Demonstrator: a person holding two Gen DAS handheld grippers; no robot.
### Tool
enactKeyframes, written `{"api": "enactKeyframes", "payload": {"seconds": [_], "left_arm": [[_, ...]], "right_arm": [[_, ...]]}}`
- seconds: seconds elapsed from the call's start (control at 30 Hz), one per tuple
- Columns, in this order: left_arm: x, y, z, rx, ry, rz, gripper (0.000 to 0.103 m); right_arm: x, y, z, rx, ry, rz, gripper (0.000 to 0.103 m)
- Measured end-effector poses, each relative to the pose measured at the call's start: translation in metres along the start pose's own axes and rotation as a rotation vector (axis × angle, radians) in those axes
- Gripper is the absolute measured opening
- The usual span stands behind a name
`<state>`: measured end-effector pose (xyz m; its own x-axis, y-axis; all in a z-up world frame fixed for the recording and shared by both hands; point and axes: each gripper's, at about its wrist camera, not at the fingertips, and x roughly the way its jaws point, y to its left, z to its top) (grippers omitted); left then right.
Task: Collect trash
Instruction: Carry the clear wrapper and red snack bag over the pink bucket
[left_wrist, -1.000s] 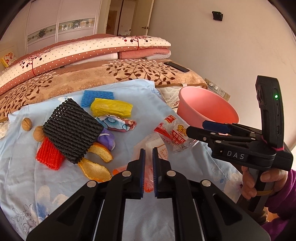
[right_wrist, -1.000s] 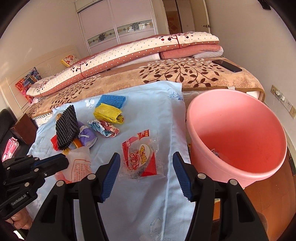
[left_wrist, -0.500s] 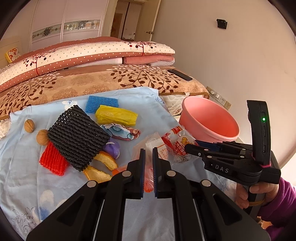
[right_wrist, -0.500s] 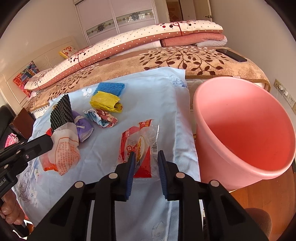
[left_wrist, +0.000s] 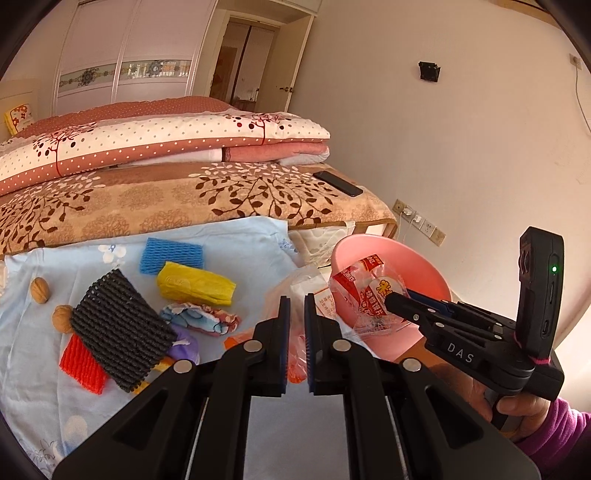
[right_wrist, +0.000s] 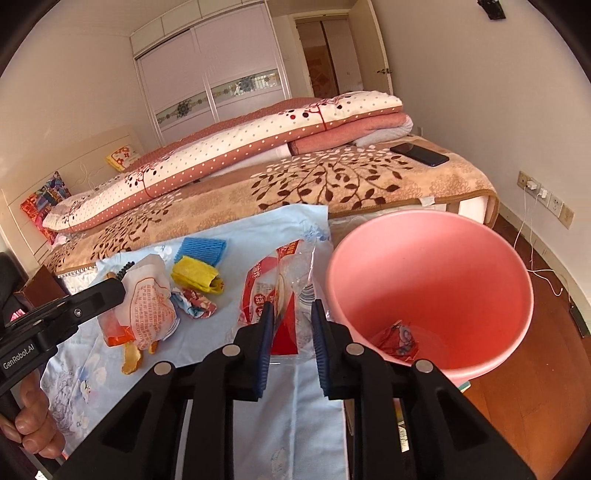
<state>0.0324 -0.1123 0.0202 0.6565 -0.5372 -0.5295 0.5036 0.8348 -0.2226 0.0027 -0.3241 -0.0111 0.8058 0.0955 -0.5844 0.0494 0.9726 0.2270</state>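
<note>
My left gripper (left_wrist: 297, 299) is shut on a crumpled clear bag with orange print (left_wrist: 295, 288), held above the light blue cloth (left_wrist: 240, 240). In the right wrist view the same bag (right_wrist: 147, 302) hangs from the left gripper (right_wrist: 118, 288). My right gripper (right_wrist: 291, 306) is shut on a red and clear snack wrapper (right_wrist: 280, 288), lifted off the cloth just left of the pink bucket (right_wrist: 424, 266). From the left wrist view, that wrapper (left_wrist: 365, 291) hangs in front of the bucket (left_wrist: 417, 266), pinched by the right gripper (left_wrist: 391, 295). A red wrapper (right_wrist: 399, 338) lies at the bucket's bottom.
On the cloth lie a blue foam net (left_wrist: 171, 254), a yellow bag (left_wrist: 195, 288), a black foam net (left_wrist: 118, 328), a red foam net (left_wrist: 83, 363), a patterned wrapper (left_wrist: 201, 319), two walnuts (left_wrist: 38, 290) and orange peel (right_wrist: 131, 358). A phone (left_wrist: 338, 183) rests on the bed behind.
The right gripper closed on the red and clear wrapper and lifted it off the cloth toward the bucket. The left gripper rose with its bag still pinched.
</note>
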Motion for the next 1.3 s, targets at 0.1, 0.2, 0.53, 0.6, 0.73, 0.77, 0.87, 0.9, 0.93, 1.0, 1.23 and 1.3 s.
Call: {"api": "enactKeyframes", "payload": {"seconds": [0.1, 0.2, 0.53, 0.6, 0.73, 0.77, 0.87, 0.9, 0.93, 1.0, 1.23, 1.3], "left_arm": [[0.006, -0.015, 0.010, 0.020, -0.014, -0.026, 0.007], [0.014, -0.030, 0.019, 0.036, -0.025, -0.052, 0.007], [0.053, -0.071, 0.032, 0.042, -0.025, -0.094, 0.007], [0.062, -0.076, 0.033, 0.036, -0.017, -0.099, 0.007], [0.079, -0.085, 0.033, 0.041, -0.003, -0.106, 0.007], [0.082, -0.087, 0.033, 0.044, 0.001, -0.108, 0.007], [0.093, -0.094, 0.031, 0.053, 0.016, -0.112, 0.007], [0.096, -0.095, 0.031, 0.052, 0.021, -0.114, 0.007], [0.099, -0.096, 0.030, 0.053, 0.025, -0.115, 0.007], [0.104, -0.099, 0.029, 0.056, 0.034, -0.118, 0.007], [0.124, -0.106, 0.022, 0.060, 0.065, -0.116, 0.007], [0.129, -0.109, 0.020, 0.061, 0.073, -0.112, 0.007]], "right_arm": [[-0.007, -0.015, 0.006, 0.026, -0.025, -0.031, 0.020], [-0.013, -0.030, 0.009, 0.050, -0.044, -0.066, 0.020], [-0.012, -0.072, 0.010, 0.112, -0.048, -0.139, 0.020], [-0.011, -0.079, 0.010, 0.117, -0.047, -0.151, 0.020], [-0.007, -0.090, 0.011, 0.130, -0.045, -0.173, 0.020], [-0.007, -0.093, 0.011, 0.135, -0.044, -0.177, 0.020], [-0.004, -0.099, 0.010, 0.148, -0.038, -0.186, 0.020], [-0.002, -0.101, 0.010, 0.150, -0.034, -0.188, 0.020], [-0.001, -0.102, 0.009, 0.151, -0.031, -0.189, 0.020], [0.002, -0.104, 0.008, 0.149, -0.027, -0.194, 0.020], [0.013, -0.108, 0.006, 0.153, -0.005, -0.197, 0.020], [0.016, -0.110, 0.006, 0.154, 0.003, -0.195, 0.020]]}}
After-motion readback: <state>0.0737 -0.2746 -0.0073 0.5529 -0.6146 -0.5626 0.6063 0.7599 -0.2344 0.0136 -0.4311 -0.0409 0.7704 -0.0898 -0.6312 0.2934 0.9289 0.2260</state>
